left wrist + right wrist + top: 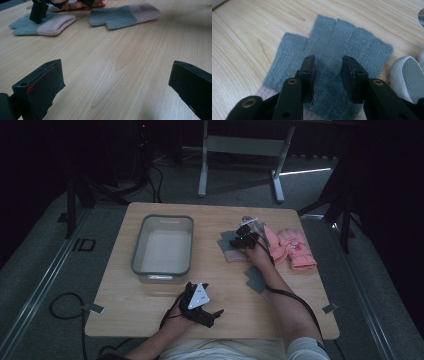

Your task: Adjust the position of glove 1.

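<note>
Right hand-held gripper straddles the grey knitted fingerless glove, jaws half-closed but not yet pinching; press down and gather a fold first.

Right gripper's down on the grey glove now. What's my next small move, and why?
Probably close the right gripper a bit more to pinch the knit, then lift. Its jaws are pressed onto the grey glove with a fold of fabric between them but a gap left. The bin sits open to the left.

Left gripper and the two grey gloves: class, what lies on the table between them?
Nothing: the left gripper view shows bare wood table from its fingers to both gloves.
</note>
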`<state>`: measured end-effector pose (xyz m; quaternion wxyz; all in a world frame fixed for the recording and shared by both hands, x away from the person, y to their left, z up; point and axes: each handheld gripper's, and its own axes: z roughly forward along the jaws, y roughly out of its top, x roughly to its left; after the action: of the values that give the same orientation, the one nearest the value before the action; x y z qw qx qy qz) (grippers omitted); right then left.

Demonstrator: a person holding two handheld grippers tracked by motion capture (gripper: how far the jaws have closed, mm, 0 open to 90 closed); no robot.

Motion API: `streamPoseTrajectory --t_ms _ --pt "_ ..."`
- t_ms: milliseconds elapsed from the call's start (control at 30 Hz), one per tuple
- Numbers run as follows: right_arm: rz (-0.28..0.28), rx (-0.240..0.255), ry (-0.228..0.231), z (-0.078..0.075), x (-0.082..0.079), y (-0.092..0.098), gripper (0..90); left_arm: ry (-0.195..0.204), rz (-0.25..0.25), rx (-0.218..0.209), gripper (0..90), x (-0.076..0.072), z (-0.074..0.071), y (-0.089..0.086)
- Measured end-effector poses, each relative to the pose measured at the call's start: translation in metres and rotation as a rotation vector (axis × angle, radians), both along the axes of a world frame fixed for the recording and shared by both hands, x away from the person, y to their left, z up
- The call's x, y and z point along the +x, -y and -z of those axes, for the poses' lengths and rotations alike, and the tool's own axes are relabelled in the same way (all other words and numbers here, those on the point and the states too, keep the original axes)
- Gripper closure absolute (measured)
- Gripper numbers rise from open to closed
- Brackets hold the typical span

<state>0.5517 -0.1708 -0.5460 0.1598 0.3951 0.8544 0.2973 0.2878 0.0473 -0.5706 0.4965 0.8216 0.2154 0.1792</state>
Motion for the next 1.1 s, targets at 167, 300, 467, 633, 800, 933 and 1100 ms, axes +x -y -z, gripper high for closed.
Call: streamPoseTrajectory --t_ms 167,300,467,633,800,933,1100 --pt "-0.008 -0.017 -0.027 -0.002 0.002 -0.004 79.5 -0.015 -0.002 -0.008 0.0 0.001 0.000 -0.001" --pt "0.016 0.016 -0.084 -0.007 0.003 -0.003 84.8 -0.036 -0.003 -0.024 0.0 0.003 0.000 -0.002" --pt "0.066 0.093 -0.066 -0.034 -0.016 -0.002 85.2 -0.032 0.000 -0.024 0.0 0.003 0.000 -0.002" --pt "0.068 0.102 -0.005 -0.063 -0.042 -0.006 85.2 -0.029 -0.004 -0.020 0.0 0.003 0.000 -0.002" --pt "0.112 0.191 0.068 -0.102 -0.097 -0.003 85.4 -0.025 -0.009 -0.019 0.0 0.003 0.000 -0.002" --pt "0.151 0.251 0.094 -0.115 -0.140 -0.003 85.4 -0.015 -0.010 -0.012 0.0 0.002 0.000 -0.001" --pt "0.174 0.231 0.111 -0.110 -0.175 -0.009 85.5 -0.014 -0.013 -0.014 0.0 0.002 0.000 -0.001"
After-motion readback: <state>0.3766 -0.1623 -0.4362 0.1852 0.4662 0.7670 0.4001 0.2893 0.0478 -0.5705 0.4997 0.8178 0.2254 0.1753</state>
